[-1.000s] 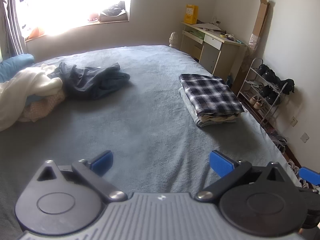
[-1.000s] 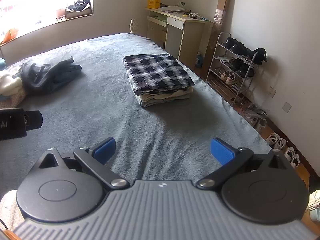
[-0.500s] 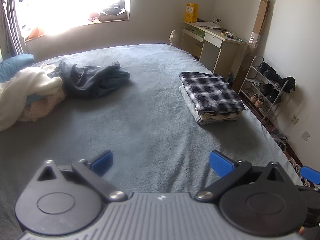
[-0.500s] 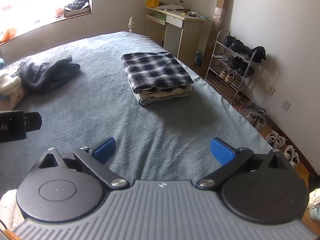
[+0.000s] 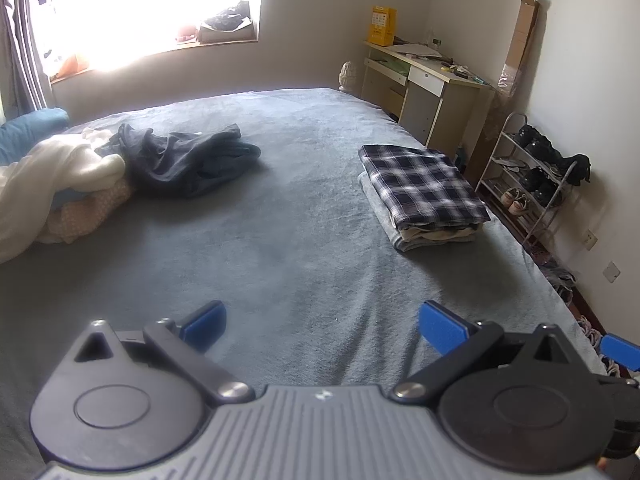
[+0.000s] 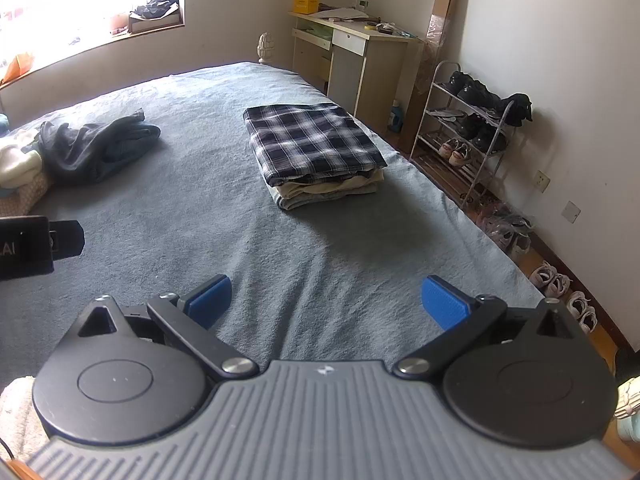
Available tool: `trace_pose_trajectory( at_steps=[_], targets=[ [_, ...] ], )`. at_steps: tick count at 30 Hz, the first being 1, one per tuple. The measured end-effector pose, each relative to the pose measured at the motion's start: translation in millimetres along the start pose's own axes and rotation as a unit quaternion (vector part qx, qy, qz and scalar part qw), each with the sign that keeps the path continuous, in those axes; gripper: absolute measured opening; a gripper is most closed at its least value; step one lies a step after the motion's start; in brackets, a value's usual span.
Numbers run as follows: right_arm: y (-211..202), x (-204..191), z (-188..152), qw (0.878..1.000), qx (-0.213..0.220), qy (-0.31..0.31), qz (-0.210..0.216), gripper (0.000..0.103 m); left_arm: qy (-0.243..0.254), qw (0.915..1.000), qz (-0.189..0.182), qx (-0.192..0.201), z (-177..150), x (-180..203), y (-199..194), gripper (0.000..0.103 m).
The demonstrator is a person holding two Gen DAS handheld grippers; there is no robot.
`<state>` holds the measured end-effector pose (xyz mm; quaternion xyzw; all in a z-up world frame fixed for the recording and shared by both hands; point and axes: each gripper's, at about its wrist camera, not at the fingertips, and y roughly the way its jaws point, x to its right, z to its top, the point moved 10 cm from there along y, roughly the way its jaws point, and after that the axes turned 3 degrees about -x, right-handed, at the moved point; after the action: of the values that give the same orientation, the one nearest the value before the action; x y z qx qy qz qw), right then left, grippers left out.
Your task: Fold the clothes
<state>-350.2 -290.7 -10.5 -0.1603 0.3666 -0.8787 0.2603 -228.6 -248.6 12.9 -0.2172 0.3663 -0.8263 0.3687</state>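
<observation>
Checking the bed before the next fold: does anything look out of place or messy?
The folded stack sits neat. The dark garment lies crumpled beside a heap of white and peach clothes at the far left, not yet folded. Both claws are open and empty.

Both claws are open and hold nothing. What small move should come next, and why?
Probably reach the left claw toward the crumpled dark garment. It lies unfolded on the bed, while the plaid stack is already folded, and the right claw is empty too.

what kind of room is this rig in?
Looks like a home bedroom: a large bed with a folded clothes stack and an unfolded pile, plus a desk and a shoe rack along the wall.
</observation>
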Motion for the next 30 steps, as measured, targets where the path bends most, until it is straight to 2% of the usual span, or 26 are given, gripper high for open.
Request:
trace_pose_trajectory(
  at_steps=[30],
  targets=[
    [0.7, -1.8, -0.5, 1.0, -0.002, -0.004, -0.001, 0.102, -0.001, 1.0, -0.003, -0.006, -2.2, 1.7, 2.3, 0.103]
  ],
)
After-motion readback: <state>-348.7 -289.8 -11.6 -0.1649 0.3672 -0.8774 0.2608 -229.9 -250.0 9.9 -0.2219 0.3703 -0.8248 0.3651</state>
